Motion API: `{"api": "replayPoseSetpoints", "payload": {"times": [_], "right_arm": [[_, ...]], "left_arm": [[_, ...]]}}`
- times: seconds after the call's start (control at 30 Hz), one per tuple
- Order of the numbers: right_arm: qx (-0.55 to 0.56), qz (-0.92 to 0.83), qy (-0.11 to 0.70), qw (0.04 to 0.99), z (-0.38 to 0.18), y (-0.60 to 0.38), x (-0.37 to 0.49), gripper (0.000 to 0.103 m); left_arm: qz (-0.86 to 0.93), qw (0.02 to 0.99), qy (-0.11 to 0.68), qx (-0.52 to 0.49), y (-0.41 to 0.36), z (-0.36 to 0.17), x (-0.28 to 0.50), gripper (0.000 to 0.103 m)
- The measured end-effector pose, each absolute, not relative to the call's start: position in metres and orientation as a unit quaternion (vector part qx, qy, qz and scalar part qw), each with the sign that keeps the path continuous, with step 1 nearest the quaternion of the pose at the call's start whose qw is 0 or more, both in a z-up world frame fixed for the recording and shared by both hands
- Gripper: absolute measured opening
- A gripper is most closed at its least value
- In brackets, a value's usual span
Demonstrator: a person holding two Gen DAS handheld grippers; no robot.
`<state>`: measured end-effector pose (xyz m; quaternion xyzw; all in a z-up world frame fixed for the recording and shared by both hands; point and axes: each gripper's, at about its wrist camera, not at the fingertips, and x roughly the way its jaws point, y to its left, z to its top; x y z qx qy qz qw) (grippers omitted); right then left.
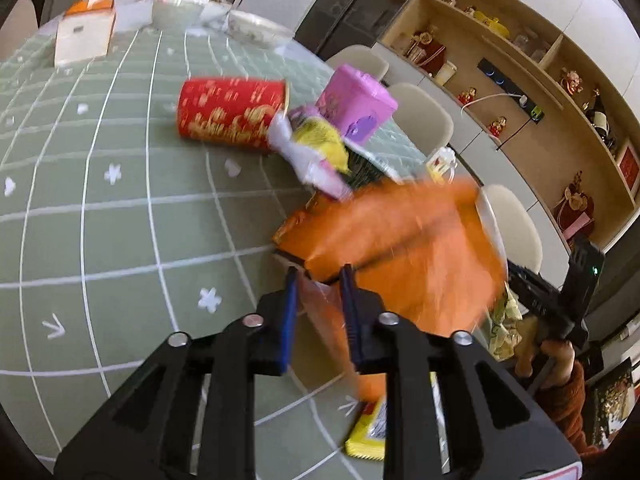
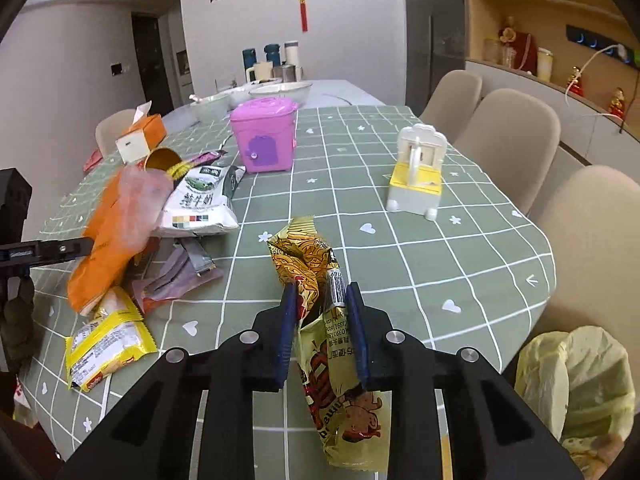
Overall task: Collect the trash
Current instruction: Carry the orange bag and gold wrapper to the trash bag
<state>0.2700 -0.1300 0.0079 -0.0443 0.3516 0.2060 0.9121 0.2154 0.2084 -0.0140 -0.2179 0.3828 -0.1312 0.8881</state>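
While pinched, gold wrapper (image 2: 320, 300) sits inside right claw (image 2: 322, 300).

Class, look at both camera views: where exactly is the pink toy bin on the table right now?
The pink toy bin stands upright toward the far left-middle of the table in the right wrist view, just behind the white snack bag, with the bowls beyond it.

The desk (image 2: 460, 248) was covered by a green cloth with a white grid. On it were seen a pink toy bin (image 2: 264, 138), a white-and-yellow toy (image 2: 416, 176), a red can (image 1: 232, 114) lying on its side, a white snack bag (image 2: 200, 204), a yellow packet (image 2: 106, 344), purple wrappers (image 2: 176, 276), and a tissue box (image 2: 142, 136). Bowls (image 2: 248, 96) and flasks (image 2: 272, 56) were set at the far end.
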Motion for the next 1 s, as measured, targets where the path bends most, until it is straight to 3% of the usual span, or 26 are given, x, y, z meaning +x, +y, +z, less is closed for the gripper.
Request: {"api": "replayPoseSetpoints", "payload": {"times": [0.23,0.5,1.0], "right_arm": [[-0.024,0.194,0.303,0.933,0.038,-0.159,0.248,0.025],[-0.016,0.154,0.26,0.953,0.06,-0.213,0.226,0.025],[0.038,0.015,0.238,0.97,0.075,-0.37,0.189,0.025]], "left_arm": [[-0.117,0.925,0.317,-0.173,0.186,0.039,0.208,0.011],[-0.116,0.961,0.235,-0.085,0.105,0.102,0.217,0.011],[-0.235,0.942,0.241,-0.007,-0.107,0.096,0.28,0.011]]}}
